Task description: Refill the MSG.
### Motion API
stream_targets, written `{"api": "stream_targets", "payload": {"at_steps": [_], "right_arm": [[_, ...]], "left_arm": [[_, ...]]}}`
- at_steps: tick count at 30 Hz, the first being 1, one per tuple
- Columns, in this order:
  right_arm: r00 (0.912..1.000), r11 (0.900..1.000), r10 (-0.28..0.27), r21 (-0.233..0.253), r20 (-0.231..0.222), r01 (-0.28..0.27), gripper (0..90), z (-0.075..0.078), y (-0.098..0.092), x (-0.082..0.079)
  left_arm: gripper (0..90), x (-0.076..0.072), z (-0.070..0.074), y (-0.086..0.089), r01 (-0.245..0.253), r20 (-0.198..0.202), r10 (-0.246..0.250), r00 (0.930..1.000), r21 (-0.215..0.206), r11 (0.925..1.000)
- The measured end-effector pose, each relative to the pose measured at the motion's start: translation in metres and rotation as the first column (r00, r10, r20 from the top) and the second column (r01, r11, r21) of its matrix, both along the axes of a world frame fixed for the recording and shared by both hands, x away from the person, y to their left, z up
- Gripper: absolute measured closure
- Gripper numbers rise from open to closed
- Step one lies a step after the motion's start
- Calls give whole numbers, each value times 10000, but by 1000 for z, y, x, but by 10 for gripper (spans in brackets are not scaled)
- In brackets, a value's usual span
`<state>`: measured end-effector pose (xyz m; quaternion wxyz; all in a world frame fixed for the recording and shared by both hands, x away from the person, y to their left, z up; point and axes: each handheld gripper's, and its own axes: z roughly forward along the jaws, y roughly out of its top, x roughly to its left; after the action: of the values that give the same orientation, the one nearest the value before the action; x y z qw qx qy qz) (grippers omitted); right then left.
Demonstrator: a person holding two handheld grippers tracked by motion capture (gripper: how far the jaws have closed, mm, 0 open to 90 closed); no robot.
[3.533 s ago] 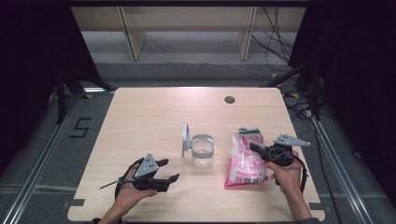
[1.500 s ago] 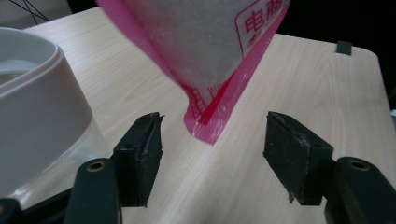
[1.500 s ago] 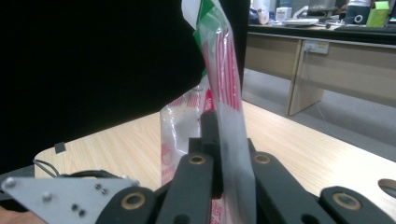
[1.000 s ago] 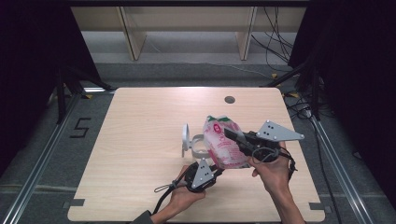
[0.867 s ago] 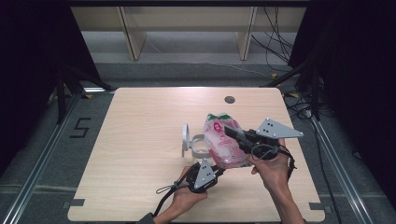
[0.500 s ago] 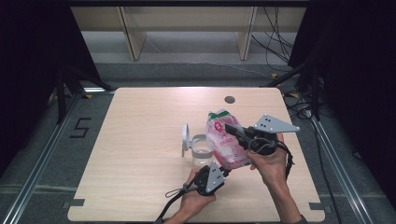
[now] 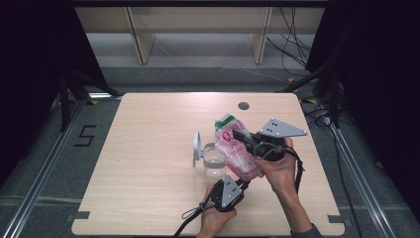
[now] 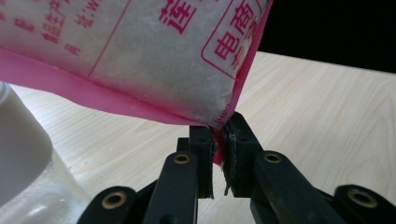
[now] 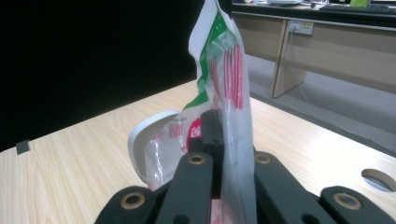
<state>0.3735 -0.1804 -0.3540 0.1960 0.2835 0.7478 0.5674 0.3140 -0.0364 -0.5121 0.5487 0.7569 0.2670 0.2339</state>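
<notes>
Pink bag (image 7: 236, 148) hangs tilted over the glass jar (image 7: 213, 160), held by 2 grippers: the left gripper (image 8: 219, 154) is pinched tight on its lower corner, the right gripper (image 9: 224, 140) clamped on its upper film. Below lies a pale wooden table (image 7: 148, 148); beyond it, grey floor and black curtains.

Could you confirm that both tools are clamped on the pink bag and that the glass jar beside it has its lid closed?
Not quite: the lid stands open beside the glass jar, as the high view shows. The rest holds: the left tool pinches the pink bag at its bottom corner, and the right tool grips it higher.
</notes>
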Motion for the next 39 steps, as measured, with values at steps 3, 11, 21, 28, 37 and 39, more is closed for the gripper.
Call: {"api": "stream_targets", "payload": {"at_steps": [3, 11, 21, 28, 37, 39], "right_arm": [[9999, 10000, -57, -55, -98, 56, 900, 1, 5, -1], [9997, 9996, -165, -230, 156, 168, 900, 2, 11, 1], [9996, 9993, -277, -248, -6, 277, 900, 0, 13, 6], [9991, 9988, -434, -232, 16, 434, 900, 1, 14, 8], [9990, 9989, -409, -252, -195, 404, 900, -1, 18, 10], [9997, 9995, -223, -238, -130, 220, 900, -2, 18, 12]], "left_arm": [[824, -1, 1, -1, -67, -17, 67, 10000, -104, 9999], [825, 0, 2, -1, -179, -98, 176, 9998, -323, 9993], [827, 8, 2, -6, -145, -352, 130, 9993, -421, 9990], [827, 10, 3, -11, -98, -248, 85, 9997, -542, 9985], [827, 11, 1, -12, -73, -261, 58, 9996, -568, 9984], [827, 11, 1, -12, -76, -226, 63, 9997, -572, 9983]]}}
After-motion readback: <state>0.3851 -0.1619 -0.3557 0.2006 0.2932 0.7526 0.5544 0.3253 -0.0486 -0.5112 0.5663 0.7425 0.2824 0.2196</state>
